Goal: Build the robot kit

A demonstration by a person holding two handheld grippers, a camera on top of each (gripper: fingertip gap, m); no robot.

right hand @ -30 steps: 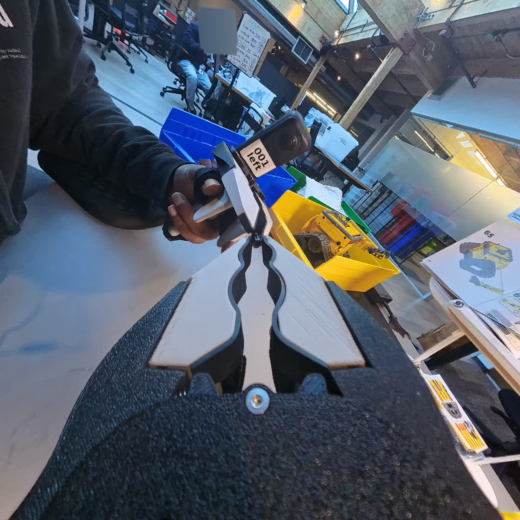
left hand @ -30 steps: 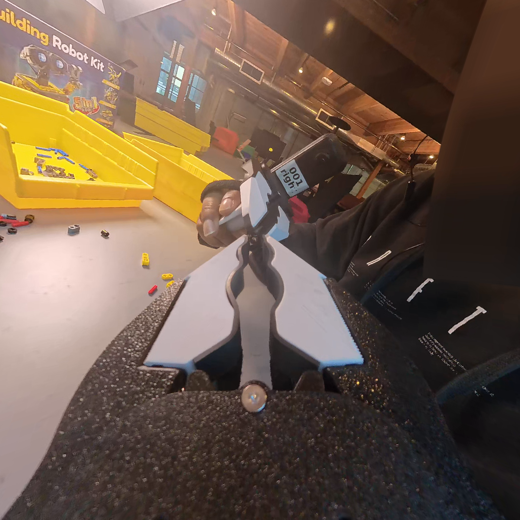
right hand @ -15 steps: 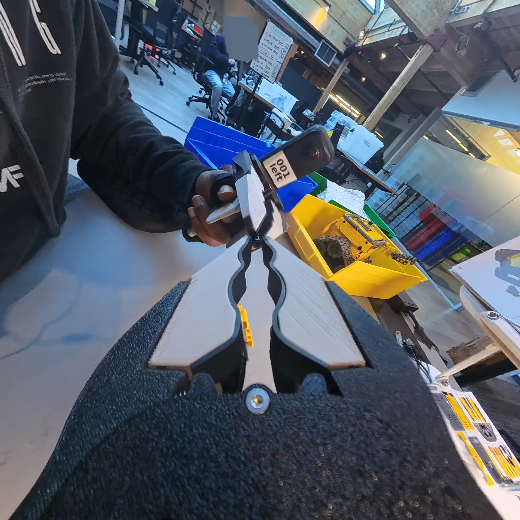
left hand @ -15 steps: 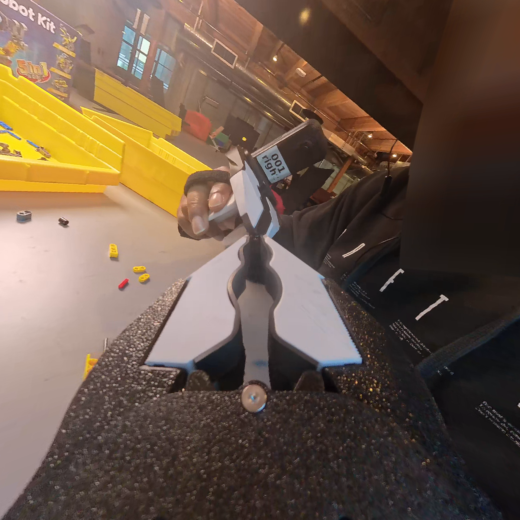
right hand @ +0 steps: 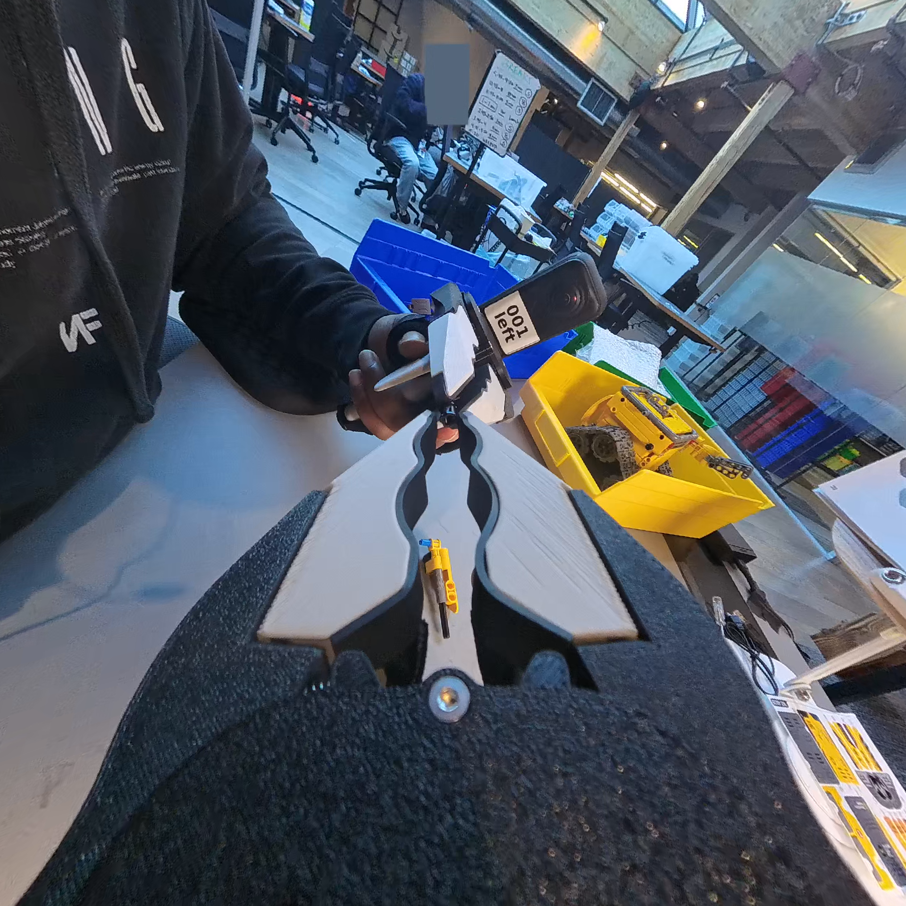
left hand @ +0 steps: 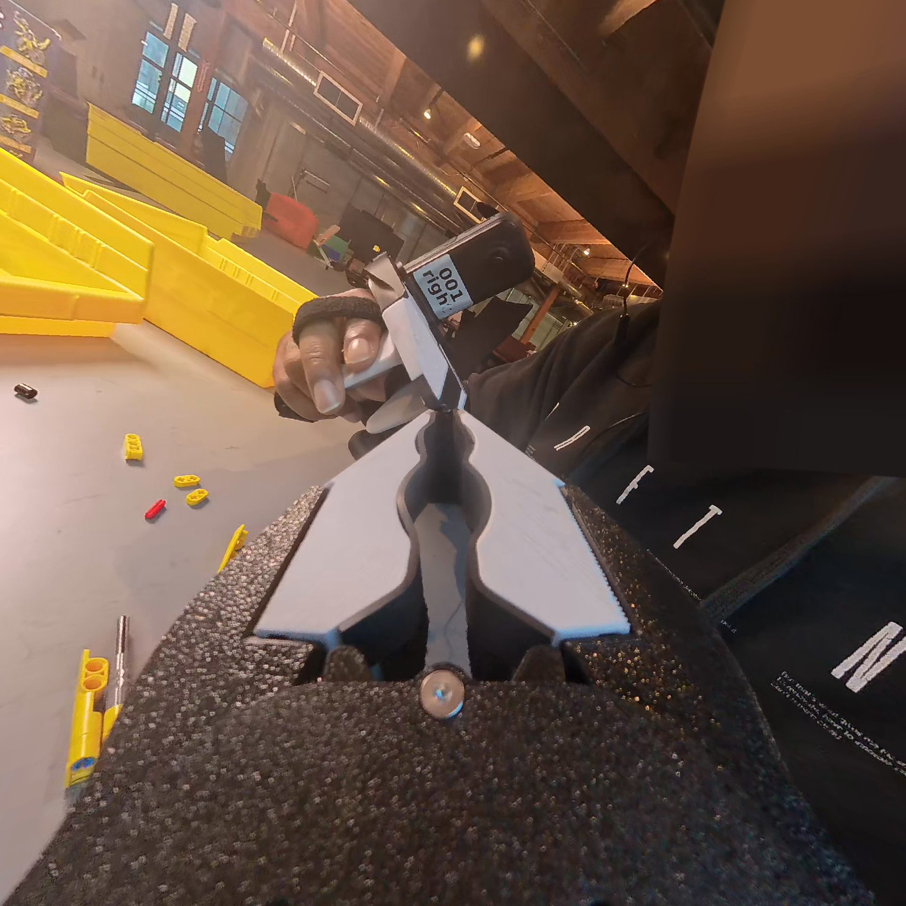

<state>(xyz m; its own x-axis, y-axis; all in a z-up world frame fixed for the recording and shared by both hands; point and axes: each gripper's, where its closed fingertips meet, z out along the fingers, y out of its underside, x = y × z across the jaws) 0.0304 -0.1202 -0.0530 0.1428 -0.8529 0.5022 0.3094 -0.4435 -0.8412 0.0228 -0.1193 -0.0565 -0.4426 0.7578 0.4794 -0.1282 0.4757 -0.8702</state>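
Observation:
My left gripper [left hand: 443, 416] and right gripper [right hand: 445, 419] are both shut and meet tip to tip above the grey table [left hand: 73, 515]. A small black piece [right hand: 444, 416] shows where the tips meet; I cannot tell which gripper grips it. The right gripper also shows in the left wrist view [left hand: 443, 404], held by a hand [left hand: 314, 363]. The left gripper also shows in the right wrist view [right hand: 448, 409]. A yellow part with a dark axle [right hand: 441, 573] lies on the table below my right fingers; it also shows in the left wrist view [left hand: 90, 711].
Small yellow pieces [left hand: 188, 481], a red pin [left hand: 155, 508] and a black pin [left hand: 25, 390] lie loose on the table. Yellow bins [left hand: 211, 294] stand behind. A yellow bin [right hand: 662, 510] holds a yellow tracked model [right hand: 637, 436]. A blue bin [right hand: 416, 264], a booklet [right hand: 872, 500] and a sticker sheet [right hand: 843, 765] are at the right. Only a small space, under 4 cm, lies between the two pairs of fingers.
Both grippers stay tip to tip and have shifted together. The yellow part with the axle has come into view under them. The yellow tray has slid out at the left.

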